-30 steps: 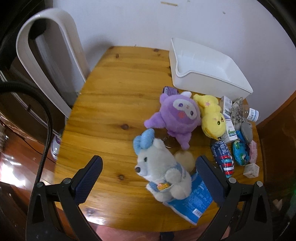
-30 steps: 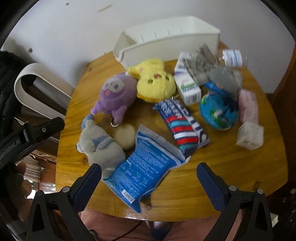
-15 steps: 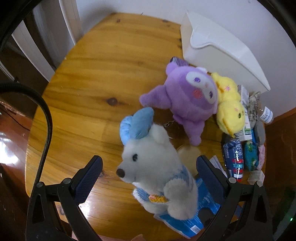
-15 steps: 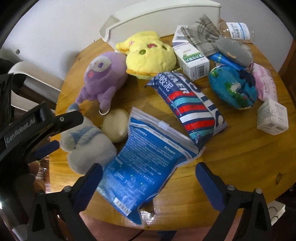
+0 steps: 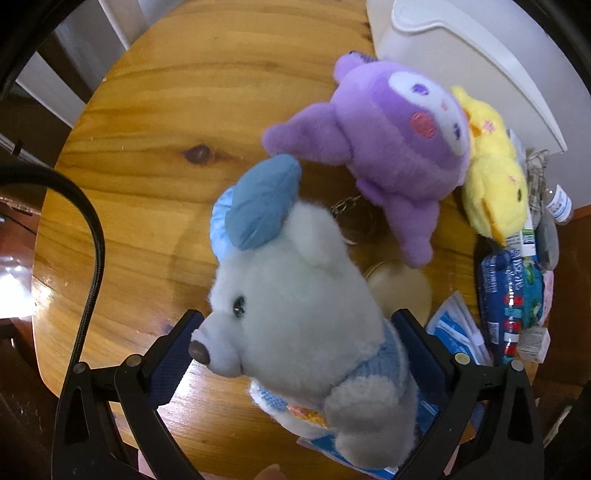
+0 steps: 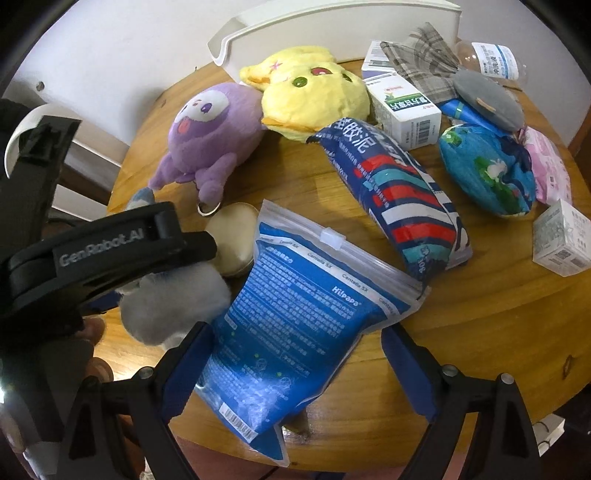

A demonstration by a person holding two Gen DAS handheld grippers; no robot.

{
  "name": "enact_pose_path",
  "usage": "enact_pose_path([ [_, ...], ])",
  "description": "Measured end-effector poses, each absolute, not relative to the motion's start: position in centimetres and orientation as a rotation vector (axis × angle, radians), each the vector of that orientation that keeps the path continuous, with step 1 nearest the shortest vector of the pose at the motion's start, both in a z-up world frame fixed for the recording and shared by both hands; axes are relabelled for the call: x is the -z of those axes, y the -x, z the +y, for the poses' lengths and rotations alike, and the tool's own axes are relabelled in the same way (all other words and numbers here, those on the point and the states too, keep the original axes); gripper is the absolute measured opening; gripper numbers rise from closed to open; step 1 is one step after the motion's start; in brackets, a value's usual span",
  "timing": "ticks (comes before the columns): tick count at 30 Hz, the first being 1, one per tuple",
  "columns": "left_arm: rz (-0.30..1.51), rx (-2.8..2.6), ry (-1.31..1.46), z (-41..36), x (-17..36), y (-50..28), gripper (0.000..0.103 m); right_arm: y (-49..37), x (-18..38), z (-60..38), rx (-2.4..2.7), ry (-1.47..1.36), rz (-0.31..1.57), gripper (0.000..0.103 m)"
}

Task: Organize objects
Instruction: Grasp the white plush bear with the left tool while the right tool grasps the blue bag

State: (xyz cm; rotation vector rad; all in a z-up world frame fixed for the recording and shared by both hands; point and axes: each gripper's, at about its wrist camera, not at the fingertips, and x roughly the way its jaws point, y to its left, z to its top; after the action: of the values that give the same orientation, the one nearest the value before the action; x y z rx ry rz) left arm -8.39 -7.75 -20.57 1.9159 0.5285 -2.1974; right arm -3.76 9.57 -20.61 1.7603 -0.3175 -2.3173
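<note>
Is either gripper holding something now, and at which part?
Nothing is held. The left gripper stands open around the grey plush bear; the right gripper is open.

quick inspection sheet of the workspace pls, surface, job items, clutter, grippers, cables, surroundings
surface: round wooden table, its left half bare.
job's things: grey plush bear; purple plush and yellow plush side by side; blue zip pouch; striped packet; white bin at the back edge.
clutter: carton, plaid cloth, bottle, small white box, crowded on the right.
grippers: left gripper open, astride the bear; right gripper open, astride the pouch.
cables: black cable left of the left gripper.
surroundings: white wall; white chair behind the table.
</note>
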Motion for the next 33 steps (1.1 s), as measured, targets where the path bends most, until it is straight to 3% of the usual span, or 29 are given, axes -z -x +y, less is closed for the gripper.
enact_pose_path([
  [14, 0.577, 2.164, -1.922, -8.3, 20.6, 7.3, 0.1, 3.9, 20.6, 9.3, 2.293, -1.732, -0.335, 0.086],
  [20, 0.59, 2.16, -1.923, -8.3, 20.3, 7.0, 0.1, 3.9, 20.7, 9.4, 2.274, -1.705, -0.371, 0.07],
  [23, 0.597, 2.209, -1.92, -8.0, 19.7, 6.7, 0.087, 3.5, 20.5, 10.3, 2.262, -1.695, -0.393, 0.063],
  [24, 0.604, 2.229, -1.922, -7.8, 19.4, 6.6, 0.077, 3.1, 20.3, 10.7, 2.26, -1.69, -0.399, 0.06],
  [33, 0.575, 2.247, -1.894, -7.9, 18.5, 4.8, 0.069, 2.7, 20.0, 10.4, 2.261, -1.657, -0.439, 0.054],
])
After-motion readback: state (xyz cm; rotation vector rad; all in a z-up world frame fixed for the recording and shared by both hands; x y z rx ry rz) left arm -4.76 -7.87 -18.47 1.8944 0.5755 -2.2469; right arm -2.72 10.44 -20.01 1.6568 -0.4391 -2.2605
